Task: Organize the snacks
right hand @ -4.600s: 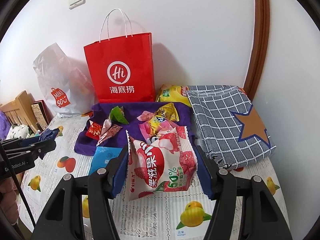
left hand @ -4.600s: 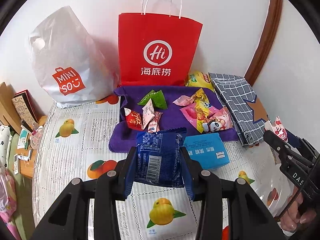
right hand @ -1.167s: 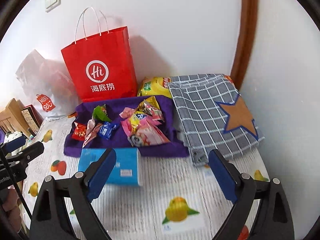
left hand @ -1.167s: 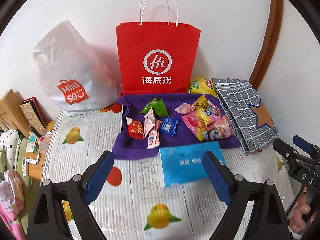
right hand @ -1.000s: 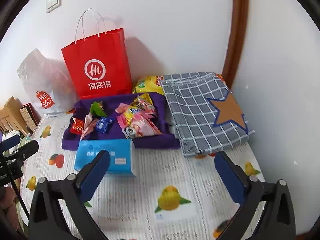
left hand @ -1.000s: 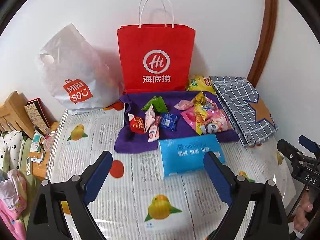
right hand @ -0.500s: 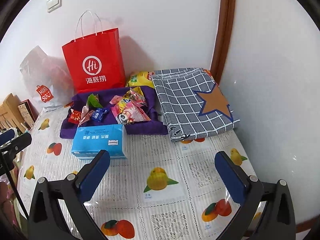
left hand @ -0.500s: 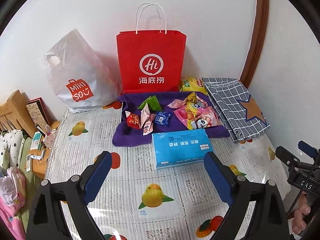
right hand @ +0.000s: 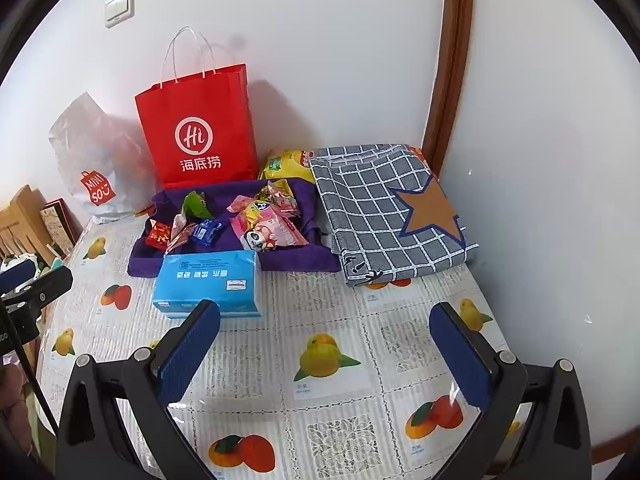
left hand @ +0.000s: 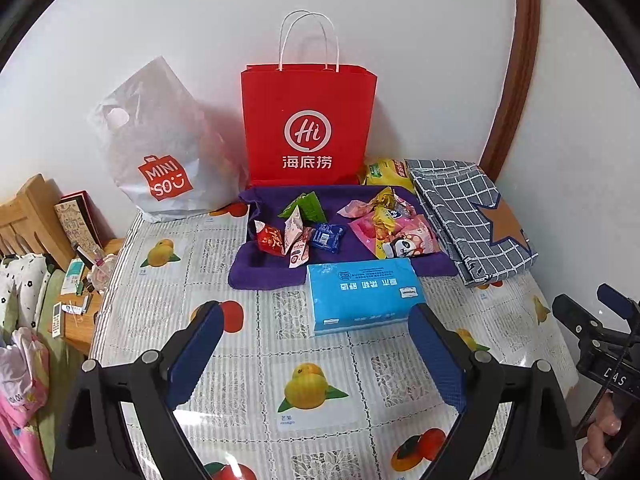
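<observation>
Snack table, both grippers wide and empty.

Nearest: left gripper [left hand: 316, 344] and right gripper [right hand: 324, 344], jaws spread, holding nothing, above the fruit-print tablecloth [left hand: 248, 384]. Next: blue tissue pack [left hand: 362, 294] lying flat, touching the front edge of the purple towel [left hand: 256, 276]. On the towel: red packet [left hand: 270, 238], pink packets [left hand: 296, 236], blue packet [left hand: 328, 236], green packets [left hand: 306, 206] to the left; pink and yellow bags [left hand: 394, 228] heaped to the right. Just right of the towel: checked cloth [right hand: 384, 208]. Far, at the wall: red bag [left hand: 308, 124], white bag [left hand: 160, 148], yellow bag [left hand: 386, 174].
</observation>
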Demonstrator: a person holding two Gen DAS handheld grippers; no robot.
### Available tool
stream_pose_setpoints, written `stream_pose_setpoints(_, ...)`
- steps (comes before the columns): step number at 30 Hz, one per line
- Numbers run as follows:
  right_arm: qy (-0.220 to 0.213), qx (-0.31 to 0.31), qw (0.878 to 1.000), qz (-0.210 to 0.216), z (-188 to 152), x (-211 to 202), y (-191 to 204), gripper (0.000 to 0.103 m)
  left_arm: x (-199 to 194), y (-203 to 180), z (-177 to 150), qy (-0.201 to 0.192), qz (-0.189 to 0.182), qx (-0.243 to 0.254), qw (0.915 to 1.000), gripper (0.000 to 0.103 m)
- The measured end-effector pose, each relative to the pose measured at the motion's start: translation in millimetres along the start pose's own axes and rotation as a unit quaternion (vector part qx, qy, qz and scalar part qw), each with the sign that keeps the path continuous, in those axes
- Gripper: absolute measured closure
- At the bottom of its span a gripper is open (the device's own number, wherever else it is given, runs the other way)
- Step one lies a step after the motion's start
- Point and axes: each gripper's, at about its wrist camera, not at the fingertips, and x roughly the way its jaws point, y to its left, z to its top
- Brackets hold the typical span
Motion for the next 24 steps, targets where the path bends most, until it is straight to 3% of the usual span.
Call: stream_pose_setpoints(24,-0.005,0.0,1.0,0.001,-0.7,-5.8,6.4,0.0,-2.4,0.4,-0.1,-0.003,0.0,0.002,1.0,0.009)
